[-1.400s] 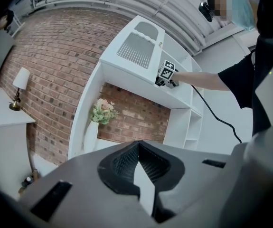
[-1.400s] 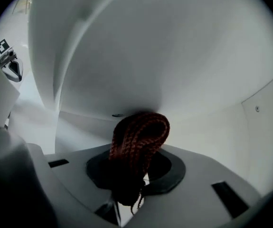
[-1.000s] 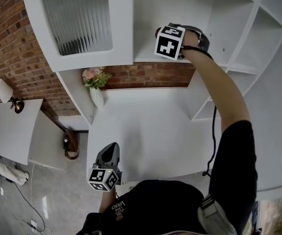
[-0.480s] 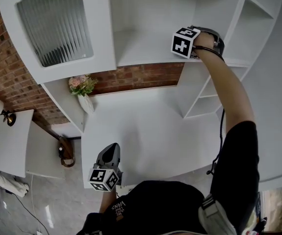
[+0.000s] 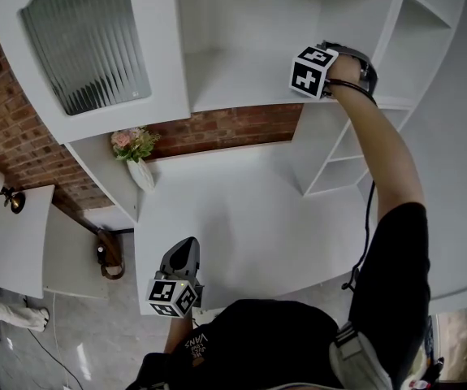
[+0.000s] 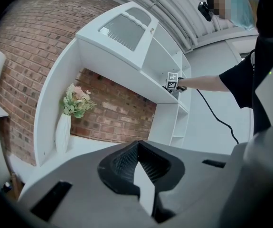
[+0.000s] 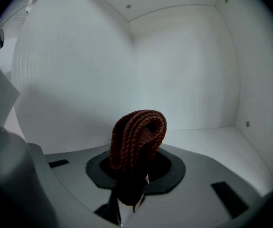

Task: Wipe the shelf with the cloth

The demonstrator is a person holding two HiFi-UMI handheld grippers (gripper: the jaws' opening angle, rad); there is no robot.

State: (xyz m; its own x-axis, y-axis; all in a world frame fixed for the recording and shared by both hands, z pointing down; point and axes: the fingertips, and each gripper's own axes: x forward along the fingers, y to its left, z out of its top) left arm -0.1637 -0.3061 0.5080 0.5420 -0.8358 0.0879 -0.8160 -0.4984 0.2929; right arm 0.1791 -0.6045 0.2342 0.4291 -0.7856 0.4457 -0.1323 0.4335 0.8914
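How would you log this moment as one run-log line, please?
right gripper: shut on cloth, inside upper shelf bay | left gripper: shut, empty, low at desk edge | cloth-shelf contact: unclear

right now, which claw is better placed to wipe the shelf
Right: the right claw grips the reddish-brown knitted cloth and is up inside the white shelf compartment. The left claw hangs low, shut and empty.

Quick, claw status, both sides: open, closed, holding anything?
Left claw: closed, nothing in it.
Right claw: closed on the reddish-brown knitted cloth.
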